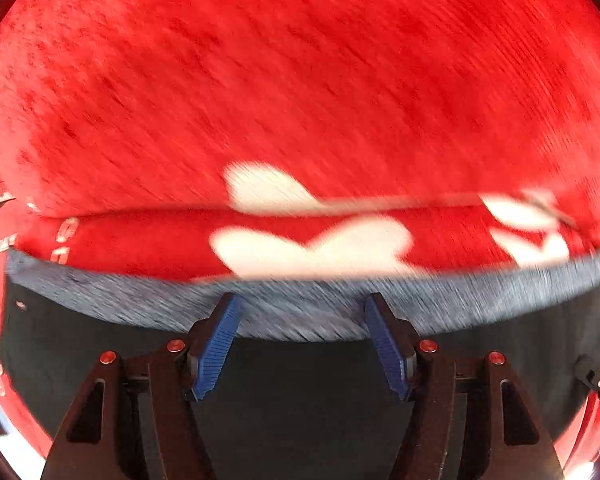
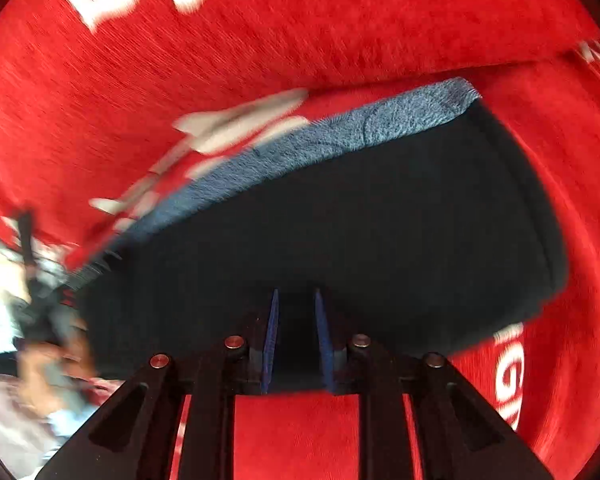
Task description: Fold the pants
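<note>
I've got one pair of dark pants [image 2: 340,240] lying on a red fleece blanket [image 2: 340,20] with white print; the grey-blue waistband [image 2: 340,136] runs along the pants' far edge in both views, one band only. My left gripper [image 1: 302,344] has its blue pads spread wide, nothing between them, hovering over the dark cloth just short of the waistband [image 1: 140,300]. My right gripper [image 2: 296,340] has its pads narrowed to a slim gap at the near edge of the pants; dark cloth fills that gap, but I can't tell whether it's actually pinched or just lying behind the pads. Both views are motion-blurred, so the edges are soft. My read: the step is taking hold of the pants for a fold, early in the task, since the cloth lies mostly flat in one layer as far as I see. To do it well I'd drop the left pads over the waistband edge, close on both layers, confirm the right has real bite, then lift both together so the cloth stays level and doesn't drag the blanket [image 1: 300,60] up with it. Count: one pants, one blanket, two grippers. Far left in the right view there's a blurred clutter I can't identify.
</note>
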Motion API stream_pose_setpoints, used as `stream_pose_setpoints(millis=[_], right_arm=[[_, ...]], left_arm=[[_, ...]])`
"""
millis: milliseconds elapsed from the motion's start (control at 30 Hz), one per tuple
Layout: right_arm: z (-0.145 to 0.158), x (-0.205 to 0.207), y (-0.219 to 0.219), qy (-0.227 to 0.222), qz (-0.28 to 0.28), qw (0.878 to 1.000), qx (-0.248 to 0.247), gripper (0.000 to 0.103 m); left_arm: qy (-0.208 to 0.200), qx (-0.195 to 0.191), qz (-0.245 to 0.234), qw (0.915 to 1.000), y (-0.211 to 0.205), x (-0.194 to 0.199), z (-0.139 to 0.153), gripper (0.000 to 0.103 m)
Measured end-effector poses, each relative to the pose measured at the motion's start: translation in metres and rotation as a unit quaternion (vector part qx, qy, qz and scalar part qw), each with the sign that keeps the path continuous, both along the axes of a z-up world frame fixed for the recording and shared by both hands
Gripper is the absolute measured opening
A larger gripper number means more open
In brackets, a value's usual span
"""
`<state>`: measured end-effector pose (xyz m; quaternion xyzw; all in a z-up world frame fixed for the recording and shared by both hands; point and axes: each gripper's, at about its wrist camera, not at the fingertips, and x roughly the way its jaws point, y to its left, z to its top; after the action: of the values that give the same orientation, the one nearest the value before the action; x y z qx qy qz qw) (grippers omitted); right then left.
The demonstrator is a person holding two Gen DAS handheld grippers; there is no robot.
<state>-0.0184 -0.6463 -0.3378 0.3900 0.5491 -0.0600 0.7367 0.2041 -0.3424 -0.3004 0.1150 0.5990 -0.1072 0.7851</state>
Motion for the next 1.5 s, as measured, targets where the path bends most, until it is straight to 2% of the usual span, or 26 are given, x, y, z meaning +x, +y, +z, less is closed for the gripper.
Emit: stream_pose_setpoints(millis=[67,100,233,333,400,433,500,600,633,767,800,833,900,933,967,1033,1067,1100,1200,1233,1300,1333,1367,1400,1433,1500], right_arm=[[0.003,-0.009,-0.010,0.019,-0.042,0.999,0.025,0.020],[0.007,-0.014,-0.010,0.020,-0.044,0.998,0.036,0.023],[0.027,-0.027,0.025,-0.021,0.012,0.989,0.149,0.026],[0.028,-0.018,0.085,-0.031,0.049,0.967,0.249,0.030],[0.020,-0.009,0.123,-0.032,0.059,0.956,0.286,0.037],[0.016,-0.005,0.135,-0.031,0.059,0.952,0.299,0.042],[0.002,0.010,0.172,-0.028,0.057,0.942,0.331,0.043],[-0.012,0.020,0.211,-0.021,0.051,0.934,0.353,0.043],[-0.016,0.023,0.222,-0.015,0.046,0.934,0.354,0.043],[-0.023,0.035,0.245,-0.011,0.009,0.936,0.352,0.043],[-0.022,0.036,0.248,-0.008,0.001,0.938,0.347,0.038],[-0.019,0.039,0.249,-0.007,-0.006,0.942,0.336,0.008],[-0.006,0.046,0.252,-0.023,-0.001,0.951,0.309,0.008],[-0.001,0.045,0.257,-0.019,0.017,0.960,0.279,0.007],[-0.005,0.039,0.264,0.015,0.041,0.968,0.247,0.007],[-0.012,0.023,0.265,0.040,0.037,0.962,0.267,0.008],[-0.001,0.016,0.258,0.043,0.047,0.966,0.252,0.010],[0.007,0.013,0.254,0.038,0.055,0.970,0.233,0.018],[0.047,0.005,0.210,-0.005,0.056,0.988,0.146,0.018],[0.054,0.006,0.185,-0.005,0.040,0.995,0.094,0.018],[0.048,0.010,0.153,0.003,0.018,0.998,0.062,0.019],[0.036,0.011,0.140,0.022,0.012,0.998,0.055,0.019],[0.019,0.008,0.127,0.060,0.014,0.997,0.042,0.017],[0.009,0.004,0.119,0.071,0.012,0.996,0.049,0.003],[0.008,-0.003,0.112,0.070,-0.004,0.996,0.059,0.000],[0.020,-0.014,0.110,0.081,-0.015,0.996,0.046,0.003]], left_arm=[[-0.004,-0.008,0.003,1.0000,0.017,-0.001,0.018,0.066],[-0.008,-0.005,-0.004,1.0000,0.025,-0.006,0.025,0.066],[-0.005,0.024,-0.010,0.9996,0.077,-0.043,0.044,0.066],[0.021,0.037,0.036,0.9985,0.135,-0.068,0.040,0.066],[0.028,0.041,0.068,0.9964,0.168,-0.077,0.032,0.066],[0.031,0.041,0.084,0.9951,0.184,-0.080,0.028,0.066],[0.035,0.033,0.109,0.9928,0.210,-0.075,0.018,0.066],[0.037,0.036,0.110,0.9926,0.233,-0.069,0.004,0.066],[0.038,0.025,0.104,0.9935,0.239,-0.069,0.001,0.066],[0.031,0.010,0.059,0.9977,0.239,-0.071,0.002,0.066],[0.033,0.005,0.057,0.9978,0.241,-0.072,0.002,0.066],[0.036,-0.001,0.054,0.9979,0.242,-0.071,0.003,0.066],[0.039,-0.008,0.039,0.9985,0.243,-0.070,0.006,0.067],[0.040,-0.011,0.031,0.9987,0.245,-0.071,0.007,0.067],[0.042,-0.010,0.027,0.9987,0.251,-0.067,0.006,0.066],[0.051,-0.009,0.027,0.9983,0.259,-0.067,0.010,0.066],[0.053,-0.014,0.030,0.9980,0.263,-0.066,0.016,0.066],[0.051,-0.023,0.032,0.9979,0.263,-0.065,0.022,0.066],[0.034,-0.036,0.021,0.9986,0.255,-0.063,0.034,0.066],[0.032,-0.035,0.016,0.9988,0.248,-0.063,0.034,0.066],[0.042,-0.030,0.011,0.9986,0.229,-0.067,0.026,0.066],[0.053,-0.025,0.010,0.9983,0.222,-0.067,0.019,0.066],[0.065,-0.011,0.012,0.9977,0.215,-0.071,0.013,0.066],[0.073,0.004,0.019,0.9972,0.212,-0.076,0.010,0.066],[0.069,0.004,0.023,0.9974,0.212,-0.081,0.013,0.066],[0.074,-0.009,0.024,0.9969,0.217,-0.092,0.025,0.066]])
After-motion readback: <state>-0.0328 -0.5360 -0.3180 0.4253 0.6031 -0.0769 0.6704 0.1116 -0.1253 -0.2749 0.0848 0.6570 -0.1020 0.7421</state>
